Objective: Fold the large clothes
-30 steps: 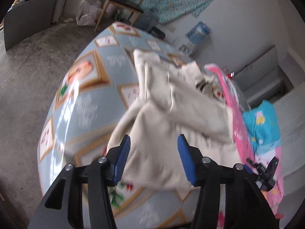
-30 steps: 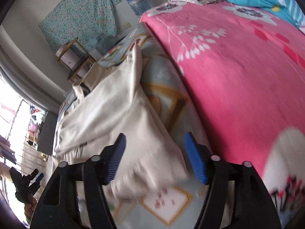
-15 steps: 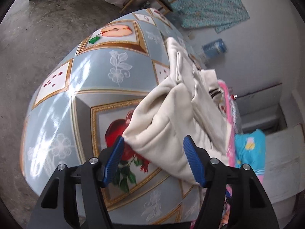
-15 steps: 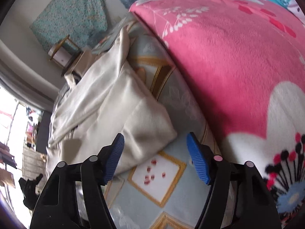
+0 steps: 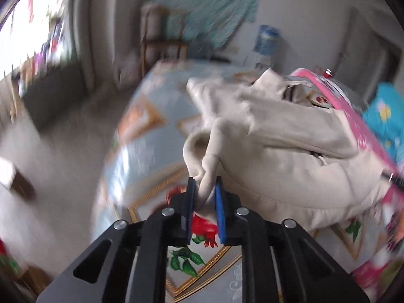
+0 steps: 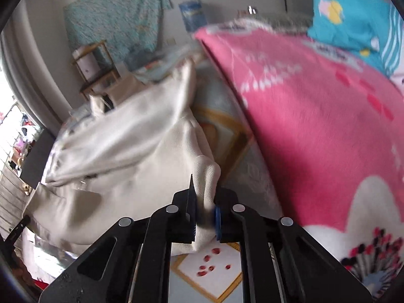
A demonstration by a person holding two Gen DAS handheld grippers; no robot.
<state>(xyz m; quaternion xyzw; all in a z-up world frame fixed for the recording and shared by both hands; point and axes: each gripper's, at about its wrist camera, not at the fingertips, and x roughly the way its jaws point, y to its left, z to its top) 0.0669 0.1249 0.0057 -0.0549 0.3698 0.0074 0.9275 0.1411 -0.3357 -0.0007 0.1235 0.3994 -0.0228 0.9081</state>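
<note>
Bed (image 5: 141,151) | left gripper (image 5: 205,202) closing on jacket (image 5: 277,156) | right-only: pink blanket (image 6: 315,126)

Pink blanket (image 6: 315,116), blue bedsheet (image 5: 151,151), teal wall cloth (image 6: 113,17)

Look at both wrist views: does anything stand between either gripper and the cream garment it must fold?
Nothing visible does. The left gripper is closing with a fold of the cream garment between its fingers, and the right gripper is closing on another edge of the garment, which lies on the patterned bedsheet.
</note>
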